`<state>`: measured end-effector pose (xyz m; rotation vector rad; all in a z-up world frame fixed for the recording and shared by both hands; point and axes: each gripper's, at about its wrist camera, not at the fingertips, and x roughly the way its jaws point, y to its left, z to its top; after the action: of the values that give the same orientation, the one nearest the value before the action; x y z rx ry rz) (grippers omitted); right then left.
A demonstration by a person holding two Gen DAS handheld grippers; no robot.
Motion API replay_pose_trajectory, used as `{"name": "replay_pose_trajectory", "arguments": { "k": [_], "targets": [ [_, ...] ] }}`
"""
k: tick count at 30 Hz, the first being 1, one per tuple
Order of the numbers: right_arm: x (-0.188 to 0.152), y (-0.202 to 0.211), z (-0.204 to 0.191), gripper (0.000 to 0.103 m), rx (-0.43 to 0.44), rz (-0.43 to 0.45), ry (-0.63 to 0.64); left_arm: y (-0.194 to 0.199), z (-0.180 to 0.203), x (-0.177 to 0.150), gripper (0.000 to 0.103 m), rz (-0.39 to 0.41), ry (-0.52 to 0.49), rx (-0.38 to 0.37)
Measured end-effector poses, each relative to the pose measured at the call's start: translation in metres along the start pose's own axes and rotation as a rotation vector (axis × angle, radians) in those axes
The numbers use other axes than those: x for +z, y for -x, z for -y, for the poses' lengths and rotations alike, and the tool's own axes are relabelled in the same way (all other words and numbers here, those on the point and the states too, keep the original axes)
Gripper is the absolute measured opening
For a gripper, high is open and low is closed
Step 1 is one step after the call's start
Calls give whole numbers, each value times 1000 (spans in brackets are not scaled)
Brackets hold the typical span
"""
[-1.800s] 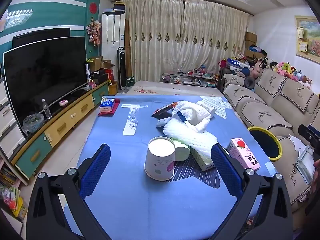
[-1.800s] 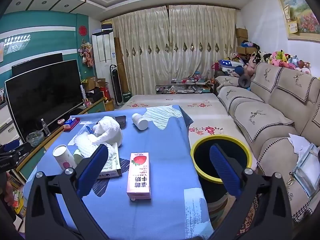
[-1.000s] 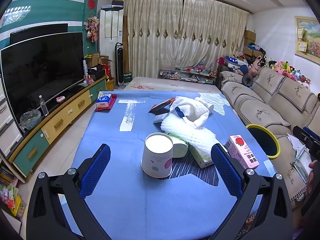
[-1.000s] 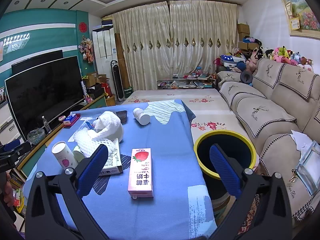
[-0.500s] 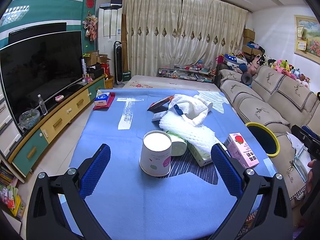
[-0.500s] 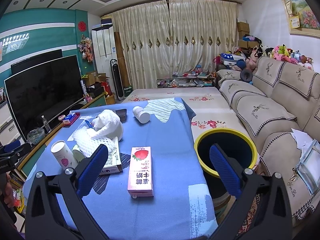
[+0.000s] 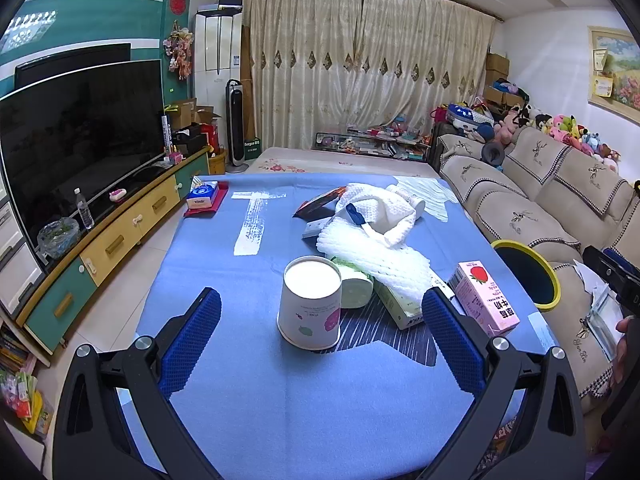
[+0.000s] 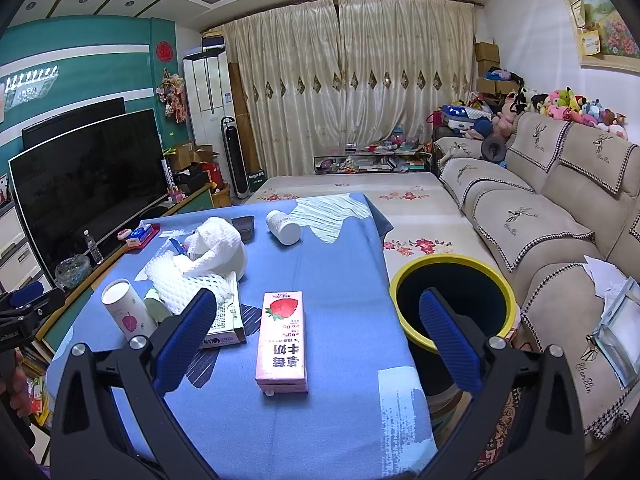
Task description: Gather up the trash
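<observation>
Trash lies on a blue-covered table (image 7: 256,392). In the left wrist view a white paper cup (image 7: 310,307) stands upside down just ahead of my open, empty left gripper (image 7: 318,316). Behind it lie white foam netting (image 7: 380,258), a white cloth (image 7: 380,210) and a pink strawberry milk carton (image 7: 484,304). In the right wrist view the milk carton (image 8: 282,340) lies flat between the fingers of my open, empty right gripper (image 8: 316,318). A yellow-rimmed black bin (image 8: 452,300) stands right of the table.
A flat box (image 8: 226,324), a white bottle on its side (image 8: 283,227) and a dark wrapper (image 8: 244,226) also lie on the table. A TV and cabinet (image 7: 72,148) stand to the left, a beige sofa (image 8: 560,208) to the right.
Both grippers have drifted slightly nearer the table items; the cup and the carton look a little larger. Nothing was grasped or moved.
</observation>
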<state>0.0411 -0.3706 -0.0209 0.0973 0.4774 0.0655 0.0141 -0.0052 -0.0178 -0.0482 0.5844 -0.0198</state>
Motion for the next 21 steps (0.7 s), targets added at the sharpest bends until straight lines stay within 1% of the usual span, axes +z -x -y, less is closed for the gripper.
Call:
{"name": "replay_pose_trajectory", "arguments": {
  "k": [21],
  "targets": [
    [-2,-3,-1,97,1,-5,-2,0,0,0,99,0,-2,1]
  ]
}}
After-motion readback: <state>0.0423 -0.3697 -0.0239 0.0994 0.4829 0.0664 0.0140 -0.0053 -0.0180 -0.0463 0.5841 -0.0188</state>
